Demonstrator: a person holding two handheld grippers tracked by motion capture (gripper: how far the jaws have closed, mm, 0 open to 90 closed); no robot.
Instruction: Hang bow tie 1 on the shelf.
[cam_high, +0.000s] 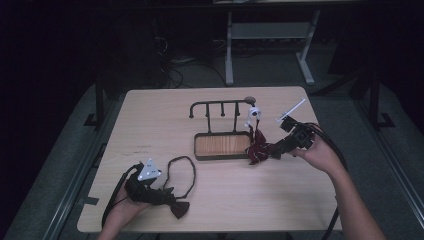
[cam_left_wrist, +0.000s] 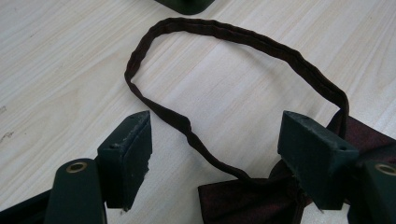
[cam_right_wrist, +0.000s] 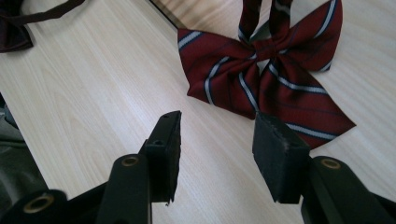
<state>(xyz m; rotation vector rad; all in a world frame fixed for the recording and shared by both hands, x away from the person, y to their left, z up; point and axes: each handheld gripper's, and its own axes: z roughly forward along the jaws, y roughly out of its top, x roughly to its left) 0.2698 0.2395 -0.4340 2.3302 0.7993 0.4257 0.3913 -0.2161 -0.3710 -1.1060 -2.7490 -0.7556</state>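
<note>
A: Since the right gripper (cam_right_wrist: 217, 128) had its jaws apart over bare table just short of the striped bow (cam_right_wrist: 261, 79), how should it have gone in?

B: Low, straddling a wing. The rack (cam_high: 222, 127) stood close behind; the near table (cam_high: 250, 205) was free.

A: And the left gripper (cam_left_wrist: 217, 140)?

B: Open too, grasping nothing, with the dark bow (cam_left_wrist: 261, 198) and its strap (cam_left_wrist: 224, 35) near the front edge.

Two bow ties lie on one table (cam_high: 150, 115): one dark brown bow tie (cam_high: 179, 207) with its strap loop, and one striped maroon bow tie (cam_high: 259, 150). One wooden tray (cam_high: 222, 146) with one peg rack (cam_high: 220, 106) stands there. Two claws: left claw (cam_high: 167, 195), right claw (cam_high: 275, 151).
</note>
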